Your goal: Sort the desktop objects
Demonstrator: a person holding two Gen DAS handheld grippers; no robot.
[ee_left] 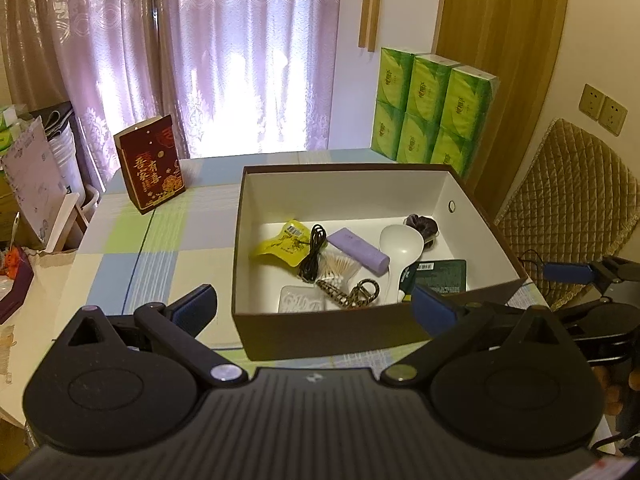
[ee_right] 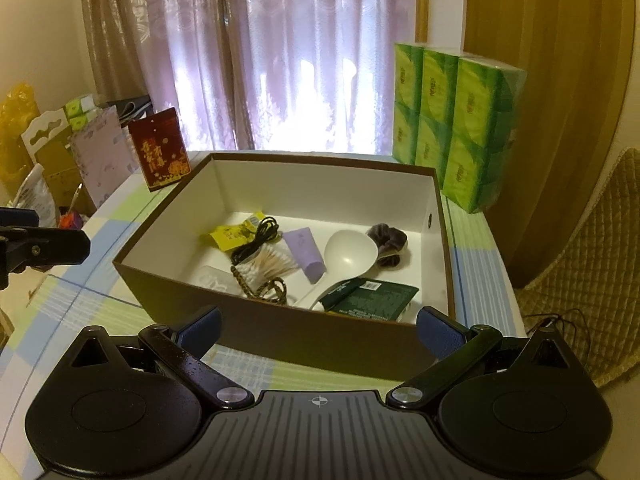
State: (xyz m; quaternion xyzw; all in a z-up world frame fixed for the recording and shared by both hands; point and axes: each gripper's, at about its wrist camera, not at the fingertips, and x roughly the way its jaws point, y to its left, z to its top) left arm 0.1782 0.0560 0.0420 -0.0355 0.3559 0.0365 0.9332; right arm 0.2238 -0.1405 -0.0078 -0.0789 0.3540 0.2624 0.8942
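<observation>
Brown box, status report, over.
Left gripper open, empty. Right gripper open, empty. Brown box on table, holds white rice scoop, purple tube, cable, cotton swabs. Nothing blocking.

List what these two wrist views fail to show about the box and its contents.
- Clear plastic tray, left wrist view: the box front wall cuts off its near edge.
- Dark green packet, right wrist view: print too small to read.
- White spoon, right wrist view: handle end hidden under the packet.
- Table beyond the box, both views: hidden by its walls.
</observation>
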